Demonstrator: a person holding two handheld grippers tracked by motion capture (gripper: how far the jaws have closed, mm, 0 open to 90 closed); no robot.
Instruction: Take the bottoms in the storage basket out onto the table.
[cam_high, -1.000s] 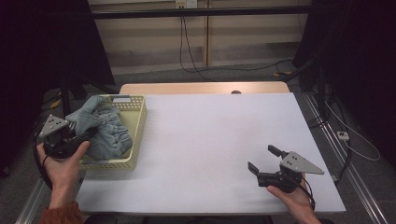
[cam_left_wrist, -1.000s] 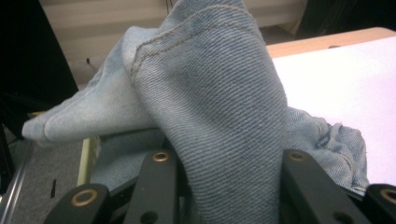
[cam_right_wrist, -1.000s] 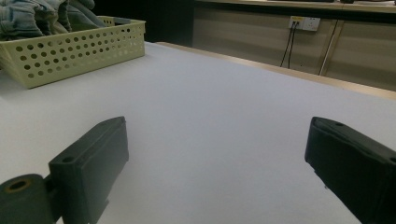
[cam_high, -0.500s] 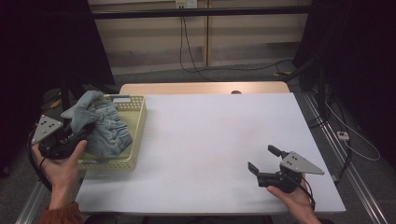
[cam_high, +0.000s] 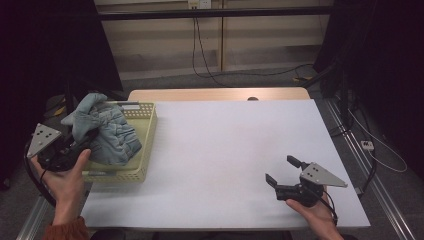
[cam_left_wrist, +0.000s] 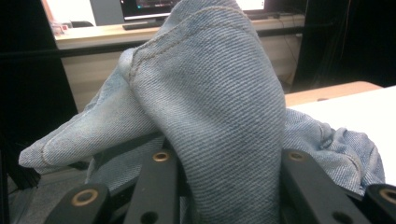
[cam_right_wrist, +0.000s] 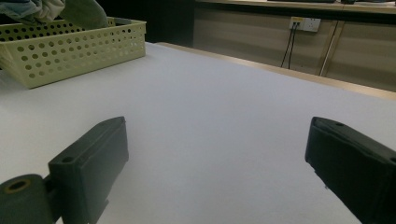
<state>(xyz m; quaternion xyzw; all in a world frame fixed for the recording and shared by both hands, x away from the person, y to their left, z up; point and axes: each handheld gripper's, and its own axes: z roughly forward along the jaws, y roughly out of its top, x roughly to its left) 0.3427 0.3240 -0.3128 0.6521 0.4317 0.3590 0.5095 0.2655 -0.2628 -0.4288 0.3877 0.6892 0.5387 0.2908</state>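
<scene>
I have the left hand-held gripper (cam_high: 75, 147) clamped on a fold of the denim garment (cam_high: 107, 132), lifting it out of the yellow basket (cam_high: 142, 145) at the counter's (cam_high: 225, 150) left edge. The right hand-held gripper (cam_high: 282, 175) rests wide open, empty. Next move, as I judge it: clear the basket rim, then carry rightward onto the open counter.

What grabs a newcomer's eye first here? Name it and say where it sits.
The bunched blue denim garment stands out first: it rises out of the pale yellow perforated basket at the table's left edge, pinched by the left gripper, with cloth packed between its black jaws in the left gripper view. Next comes the broad bare white table top, and the right gripper resting open near its front right corner.
</scene>
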